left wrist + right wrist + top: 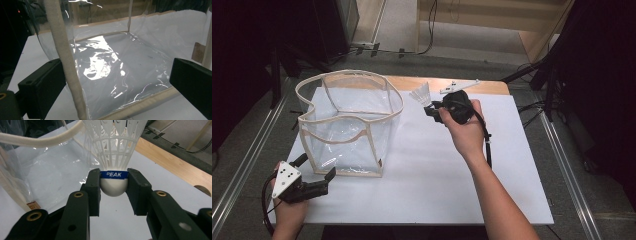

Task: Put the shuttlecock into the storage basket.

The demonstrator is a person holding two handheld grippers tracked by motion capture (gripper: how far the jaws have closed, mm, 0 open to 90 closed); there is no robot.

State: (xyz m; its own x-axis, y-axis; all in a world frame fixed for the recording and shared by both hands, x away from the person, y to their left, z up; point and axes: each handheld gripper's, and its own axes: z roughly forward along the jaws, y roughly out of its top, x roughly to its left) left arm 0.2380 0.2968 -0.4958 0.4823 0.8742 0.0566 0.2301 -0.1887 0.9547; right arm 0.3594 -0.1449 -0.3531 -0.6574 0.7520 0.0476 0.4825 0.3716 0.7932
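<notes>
A white plastic shuttlecock (113,150) with a blue band marked PEAK has its round cork head clamped between the jaws of my right gripper (113,185). In the high view that gripper (435,111) is lifted at the back of the table, just right of a clear bag with cream trim (348,120), and the shuttlecock (421,95) points away from the hand. My left gripper (316,167) is open at the bag's near left corner. In the left gripper view the bag's cream corner seam (65,62) stands between the two wide-apart jaws.
A white board (437,165) covers the wooden table. A small white part (458,86) lies at the table's back edge. Dark stands and cables surround the table on the floor.
</notes>
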